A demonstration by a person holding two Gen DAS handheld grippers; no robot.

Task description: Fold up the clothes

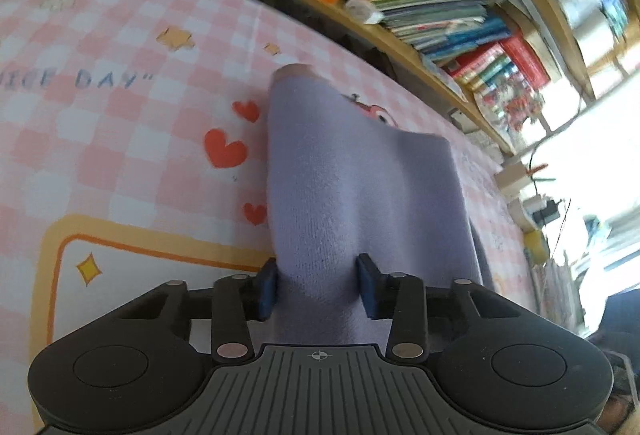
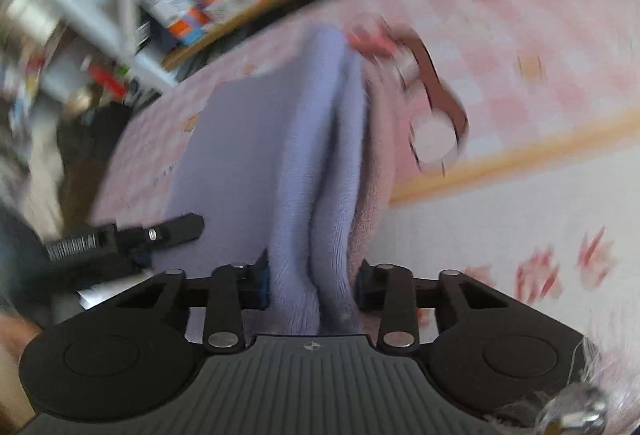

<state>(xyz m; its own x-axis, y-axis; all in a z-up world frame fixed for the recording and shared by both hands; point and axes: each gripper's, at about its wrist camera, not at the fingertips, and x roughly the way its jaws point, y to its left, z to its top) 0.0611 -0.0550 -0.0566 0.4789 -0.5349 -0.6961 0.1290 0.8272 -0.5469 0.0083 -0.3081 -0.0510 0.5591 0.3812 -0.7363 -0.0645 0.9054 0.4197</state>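
A lavender knitted garment (image 1: 360, 187) hangs lifted above the pink checked bed sheet (image 1: 120, 139). My left gripper (image 1: 318, 281) is shut on a bunched fold of it, with both blue pads pressed into the cloth. In the right wrist view the same garment (image 2: 316, 163) runs away from the camera in two ridges, with a dusty pink layer (image 2: 378, 171) along its right side. My right gripper (image 2: 312, 281) is shut on those ridges. A black finger (image 2: 176, 229) of the left gripper shows at the left, against the cloth. This view is blurred.
A wooden shelf (image 1: 400, 35) packed with stacked books runs along the far side of the bed. Boxes and cables (image 1: 536, 195) clutter the bright corner at the right. The sheet carries red hearts (image 1: 224, 151) and a yellow-framed white panel (image 2: 500, 235).
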